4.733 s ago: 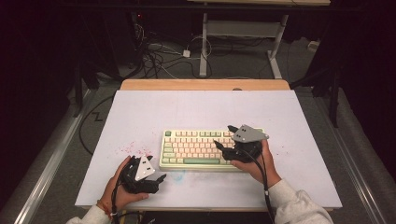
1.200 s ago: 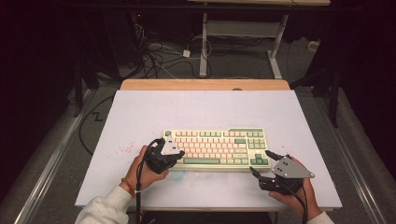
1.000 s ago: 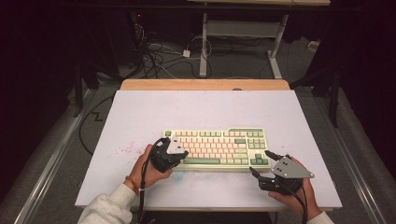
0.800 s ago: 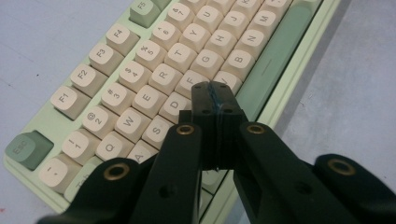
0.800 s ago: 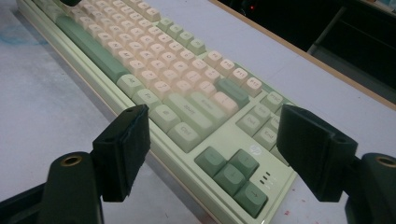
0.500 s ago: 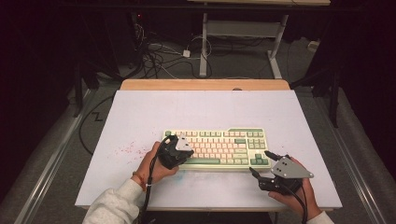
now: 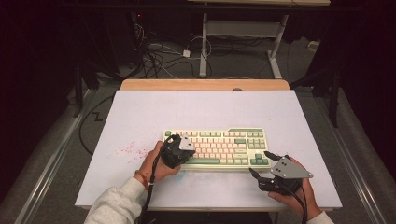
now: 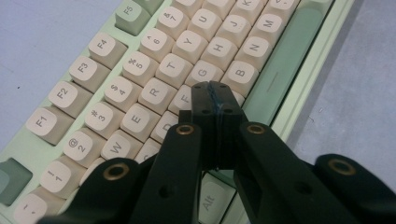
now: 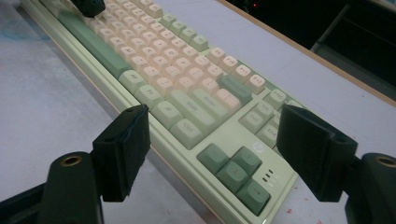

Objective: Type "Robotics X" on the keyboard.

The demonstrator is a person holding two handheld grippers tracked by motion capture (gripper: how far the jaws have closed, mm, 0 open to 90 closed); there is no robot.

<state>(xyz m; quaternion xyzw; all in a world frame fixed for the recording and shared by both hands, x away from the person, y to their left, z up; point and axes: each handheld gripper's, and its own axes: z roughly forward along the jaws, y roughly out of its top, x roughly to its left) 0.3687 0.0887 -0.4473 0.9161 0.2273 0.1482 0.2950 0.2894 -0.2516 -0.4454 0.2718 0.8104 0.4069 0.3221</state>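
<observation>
Dark room, white table (image 7: 140,116) bearing keyboard (image 7: 233,140) and red specks (image 7: 126,149)

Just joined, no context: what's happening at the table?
A person works a keyboard with two handheld grippers. The left gripper, jaws shut, has its tips down on the letter keys near F and G, as if pressing one. The right gripper is open, apart from the keyboard's near right corner, by the arrow keys.

A white rectangular tabletop (image 7: 205,107) with a pale wooden far edge (image 7: 205,84) is standing on grey carpeted floor (image 7: 51,154), while tangled black cables (image 7: 159,56) and a white metal desk frame (image 7: 243,32) are sitting beyond it in dim, dark surroundings.
</observation>
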